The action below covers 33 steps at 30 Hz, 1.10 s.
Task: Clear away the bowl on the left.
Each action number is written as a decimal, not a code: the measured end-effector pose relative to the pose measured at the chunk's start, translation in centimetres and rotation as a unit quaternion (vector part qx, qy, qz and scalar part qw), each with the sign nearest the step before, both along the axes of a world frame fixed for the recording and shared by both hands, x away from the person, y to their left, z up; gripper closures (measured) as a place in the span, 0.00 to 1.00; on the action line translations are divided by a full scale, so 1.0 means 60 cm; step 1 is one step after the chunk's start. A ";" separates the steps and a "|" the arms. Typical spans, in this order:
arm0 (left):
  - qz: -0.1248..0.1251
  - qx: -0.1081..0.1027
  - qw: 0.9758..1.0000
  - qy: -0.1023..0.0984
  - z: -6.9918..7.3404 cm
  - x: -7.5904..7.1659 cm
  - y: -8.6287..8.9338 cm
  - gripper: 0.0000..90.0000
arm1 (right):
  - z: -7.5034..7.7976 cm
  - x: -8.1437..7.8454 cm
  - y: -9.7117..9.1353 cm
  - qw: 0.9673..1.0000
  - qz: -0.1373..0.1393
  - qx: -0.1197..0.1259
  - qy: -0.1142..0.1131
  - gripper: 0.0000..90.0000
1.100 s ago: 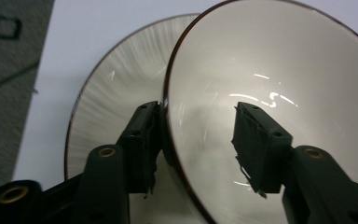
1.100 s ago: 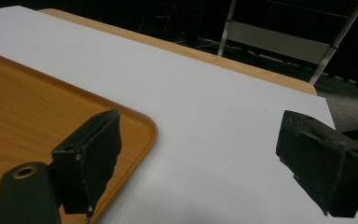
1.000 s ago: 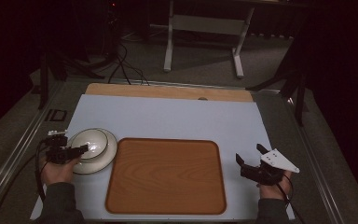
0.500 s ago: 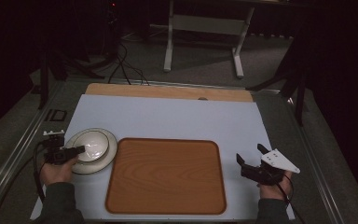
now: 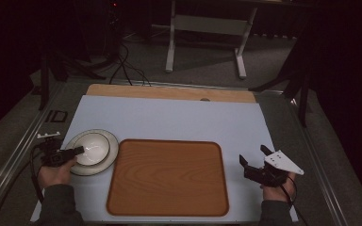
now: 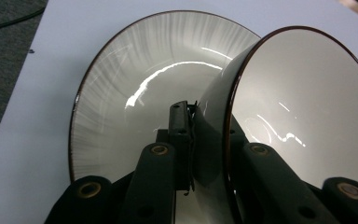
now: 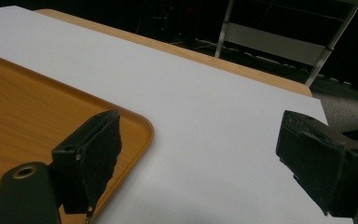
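- Your left gripper (image 5: 78, 150) is clamped on the wall of the white bowl (image 5: 92, 148); in the left gripper view one jaw lies outside the wall and the other inside, with the dark rim of the bowl (image 6: 303, 107) passing between them.
- The jaws of that gripper have just been closing, and the frames show the bowl's wall caught between them.
- The bowl rests in the striped plate (image 5: 109, 155); beyond the outer jaw, the plate (image 6: 135, 84) spreads out to the far side of the grip.
- The plate lies on the pale blue mat (image 5: 169, 117), just beside the left edge of the wooden tray (image 5: 169, 176).
- Your left hand (image 5: 55, 173) holds the gripper from the near side of the plate.
- Your right gripper (image 5: 255, 161) stands released, its jaws wide apart with nothing between them.
- In the right gripper view, the corner of the tray (image 7: 37, 102) lies behind the left-hand jaw, and bare mat (image 7: 205, 126) shows between the two jaws.
- Your right hand (image 5: 279, 184) sits at the mat's right side, well apart from the bowl.
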<state>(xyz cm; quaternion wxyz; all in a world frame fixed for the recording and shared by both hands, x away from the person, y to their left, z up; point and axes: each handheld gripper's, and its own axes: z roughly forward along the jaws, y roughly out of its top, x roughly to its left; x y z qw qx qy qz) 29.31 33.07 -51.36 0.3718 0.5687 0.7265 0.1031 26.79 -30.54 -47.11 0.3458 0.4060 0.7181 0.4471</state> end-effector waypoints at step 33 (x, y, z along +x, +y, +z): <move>0.018 -0.021 0.998 -0.059 0.035 -0.022 0.004 0.91 | 0.003 -0.002 -0.005 1.000 -0.006 0.008 -0.006 0.15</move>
